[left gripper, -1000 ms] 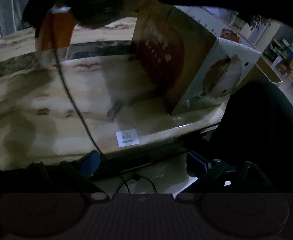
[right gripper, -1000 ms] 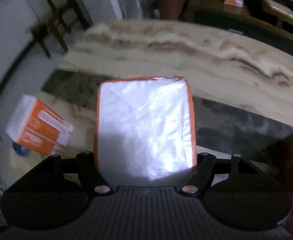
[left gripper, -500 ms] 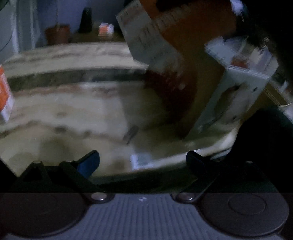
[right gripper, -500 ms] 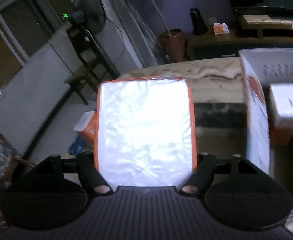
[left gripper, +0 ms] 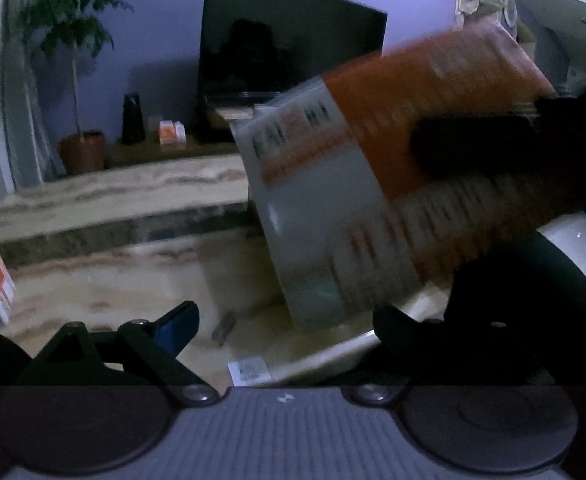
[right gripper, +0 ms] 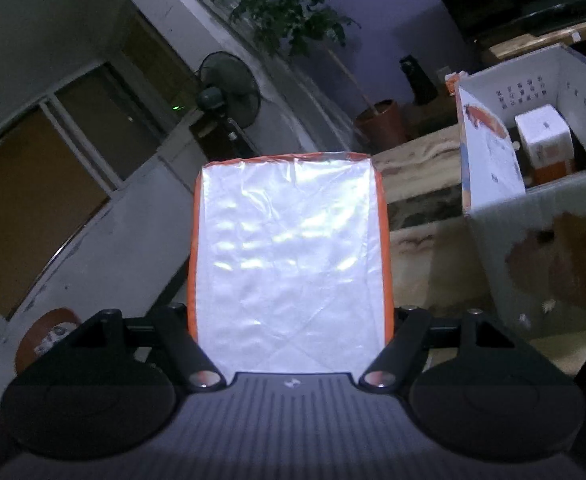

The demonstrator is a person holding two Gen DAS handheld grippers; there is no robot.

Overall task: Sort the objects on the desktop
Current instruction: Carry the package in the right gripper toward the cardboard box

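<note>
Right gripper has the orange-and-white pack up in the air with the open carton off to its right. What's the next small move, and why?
Probably swing the right gripper further right until the pack hangs above the carton. The pack is clamped between the fingers and clear of the table, while the carton sits off to the side, open-topped, with one similar pack already inside and room beside it. Only then lower and release.

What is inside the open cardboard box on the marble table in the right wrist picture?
Inside the cardboard box, one white and orange pack stands near the far wall. The box floor and the near corner are hidden by the box's front wall.
</note>
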